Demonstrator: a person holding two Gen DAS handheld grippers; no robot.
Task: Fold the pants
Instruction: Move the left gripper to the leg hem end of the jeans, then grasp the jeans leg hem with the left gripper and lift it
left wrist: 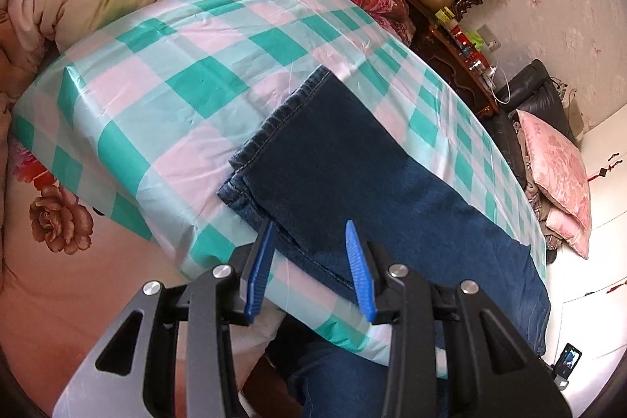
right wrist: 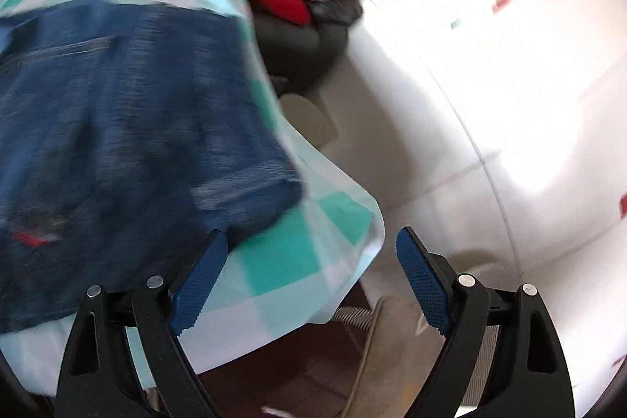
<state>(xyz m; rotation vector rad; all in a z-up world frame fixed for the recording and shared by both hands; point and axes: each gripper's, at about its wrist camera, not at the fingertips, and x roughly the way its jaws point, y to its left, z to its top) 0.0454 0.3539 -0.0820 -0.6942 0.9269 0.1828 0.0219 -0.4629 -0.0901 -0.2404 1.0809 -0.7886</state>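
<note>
right wrist: blurred jeans [right wrist: 117, 112], seemingly flat

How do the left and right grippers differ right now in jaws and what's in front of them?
The left gripper has its jaws partly open; the right gripper stands much wider.

The left gripper hovers over the jeans near the leg hems; the right gripper is past the jeans' edge, over the checked cloth corner.

The left view is sharp, the right blurred.

Both have blue pads and hold nothing.
</note>
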